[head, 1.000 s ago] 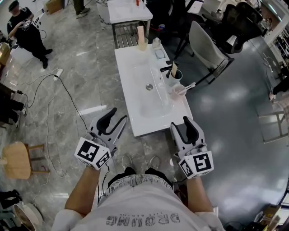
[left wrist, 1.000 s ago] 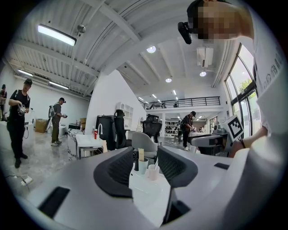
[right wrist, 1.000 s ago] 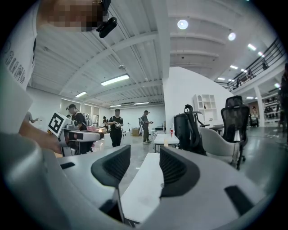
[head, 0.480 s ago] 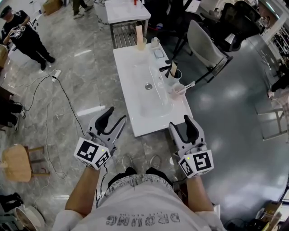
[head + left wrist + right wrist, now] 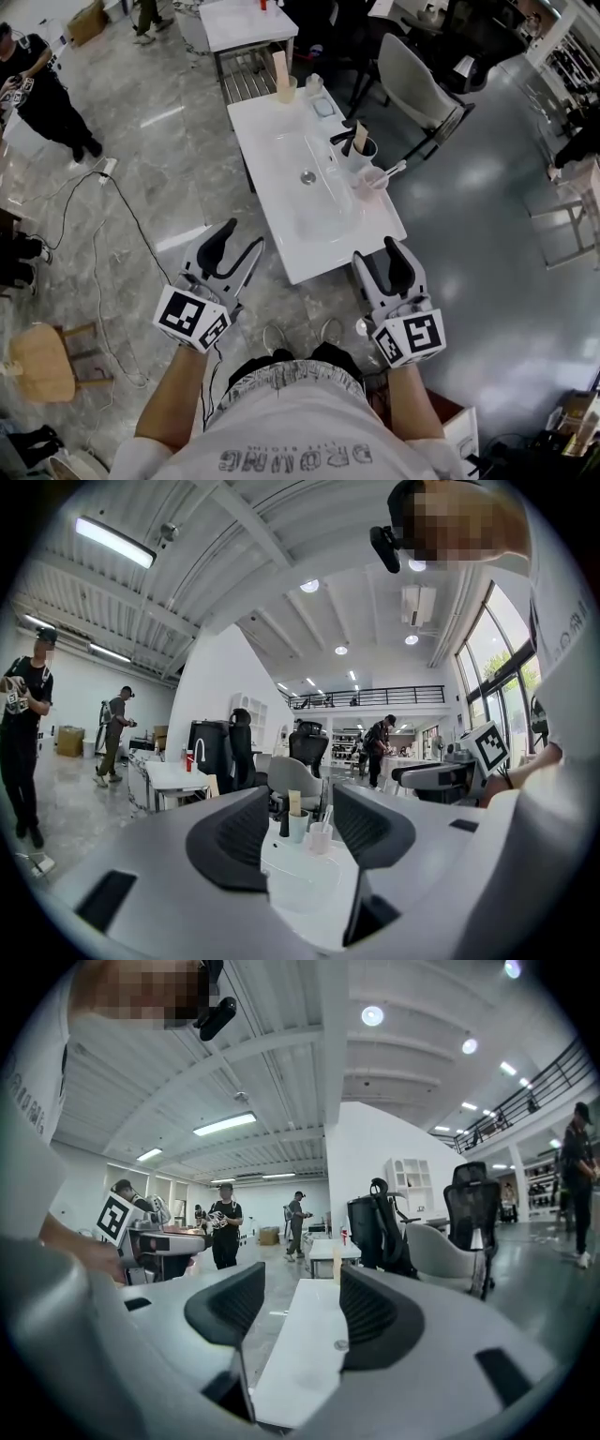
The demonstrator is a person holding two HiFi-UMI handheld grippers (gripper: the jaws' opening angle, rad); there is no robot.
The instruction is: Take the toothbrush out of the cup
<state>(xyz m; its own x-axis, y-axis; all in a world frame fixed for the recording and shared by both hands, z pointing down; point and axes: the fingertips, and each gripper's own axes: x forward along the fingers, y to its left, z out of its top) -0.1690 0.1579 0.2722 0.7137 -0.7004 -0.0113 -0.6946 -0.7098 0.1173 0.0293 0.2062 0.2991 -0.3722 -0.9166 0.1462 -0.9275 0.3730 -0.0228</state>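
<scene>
Left gripper [image 5: 242, 240], right gripper [image 5: 377, 255], jaws opening, empty, toothbrush [image 5: 393, 170] apparently in pink cup [image 5: 368, 185], missing from right gripper view

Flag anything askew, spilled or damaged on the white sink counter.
Nothing stands out: the cup stands upright on the sink counter, the toothbrush leans over its rim, and no spill shows.

Glossy grey marble floor [image 5: 169, 122], white table [image 5: 239, 21], grey chair [image 5: 412, 80], ceiling strip lights [image 5: 117, 541]
</scene>
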